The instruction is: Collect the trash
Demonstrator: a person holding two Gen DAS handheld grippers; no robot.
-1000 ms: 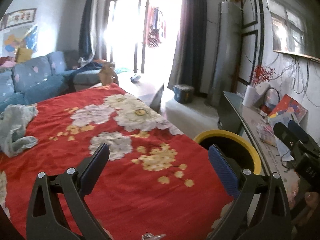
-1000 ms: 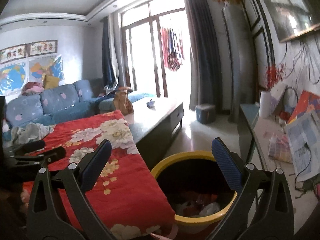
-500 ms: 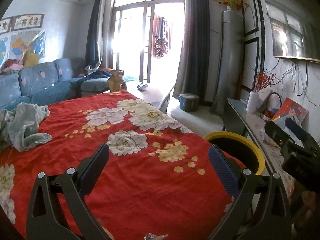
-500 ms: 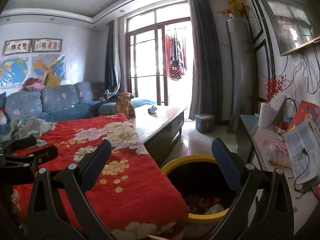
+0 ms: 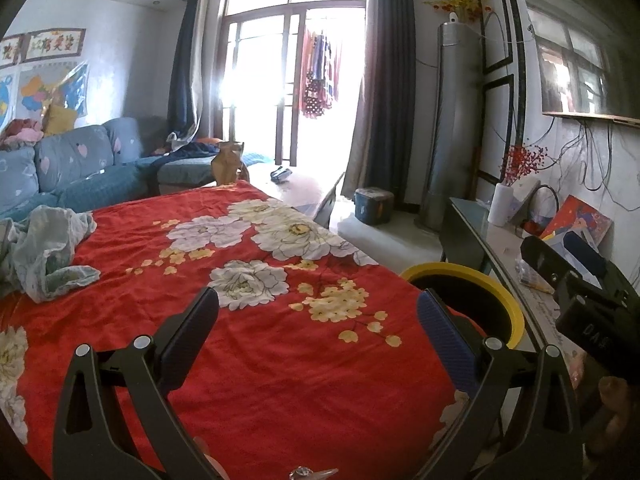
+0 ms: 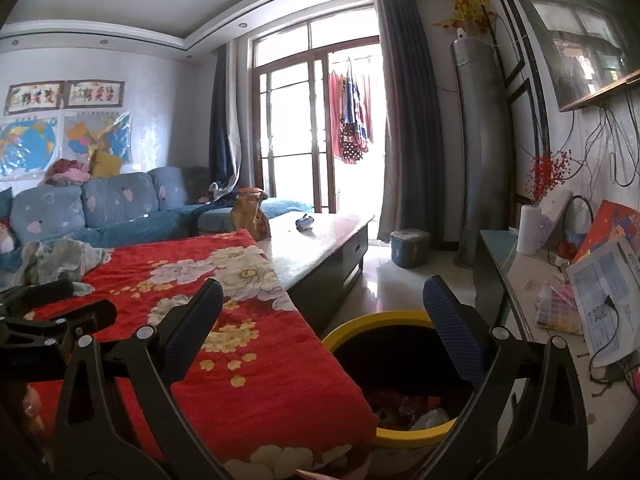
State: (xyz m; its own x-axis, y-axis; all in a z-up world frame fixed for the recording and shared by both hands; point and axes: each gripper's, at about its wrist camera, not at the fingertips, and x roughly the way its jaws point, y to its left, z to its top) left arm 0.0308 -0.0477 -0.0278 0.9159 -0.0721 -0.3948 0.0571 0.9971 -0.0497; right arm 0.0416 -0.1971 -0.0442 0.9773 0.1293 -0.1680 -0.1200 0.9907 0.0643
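A yellow-rimmed bin (image 6: pixel 352 326) stands on the floor at the right edge of a table draped in a red floral cloth (image 5: pixel 256 320); crumpled trash (image 6: pixel 416 410) lies inside it. My right gripper (image 6: pixel 323 300) hangs open above the bin's near side, nothing between its fingers. My left gripper (image 5: pixel 318 312) is open over the red floral cloth (image 6: pixel 240 360), holding nothing. The yellow-rimmed bin (image 5: pixel 506 300) shows to its right, partly behind the right finger. The other gripper appears at each view's edge.
A crumpled grey-green cloth (image 5: pixel 48 252) lies on the table's left side. Beyond are a bare wooden coffee table (image 6: pixel 320 240) with a brown bag (image 6: pixel 250 216), a blue sofa (image 5: pixel 80 172), and a cluttered side counter (image 6: pixel 560 300) at right.
Both grippers have risen and tilted up, so more of the room and ceiling shows. Both have stayed open and empty.
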